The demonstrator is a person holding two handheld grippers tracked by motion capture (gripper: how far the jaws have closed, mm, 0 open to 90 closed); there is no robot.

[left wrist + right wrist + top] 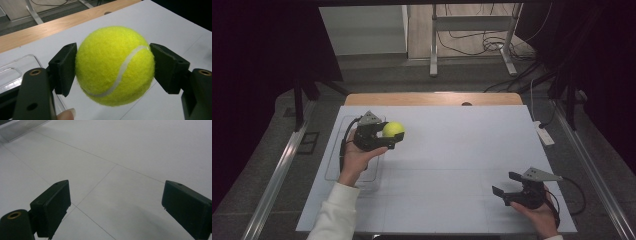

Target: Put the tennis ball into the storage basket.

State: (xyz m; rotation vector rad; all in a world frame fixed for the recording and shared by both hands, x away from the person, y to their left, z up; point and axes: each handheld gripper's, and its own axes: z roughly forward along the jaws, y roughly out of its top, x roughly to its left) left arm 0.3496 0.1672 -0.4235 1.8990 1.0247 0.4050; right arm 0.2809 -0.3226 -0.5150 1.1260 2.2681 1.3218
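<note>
The ball (115,66) sits clamped between the pads of my left tool (379,137), lifted above the white worktop (452,150) just beside the clear tray (333,170). I judge this the carry step; next I must pick a spot and lower it gently. My right tool (508,186) rests wide and empty, well apart.
</note>
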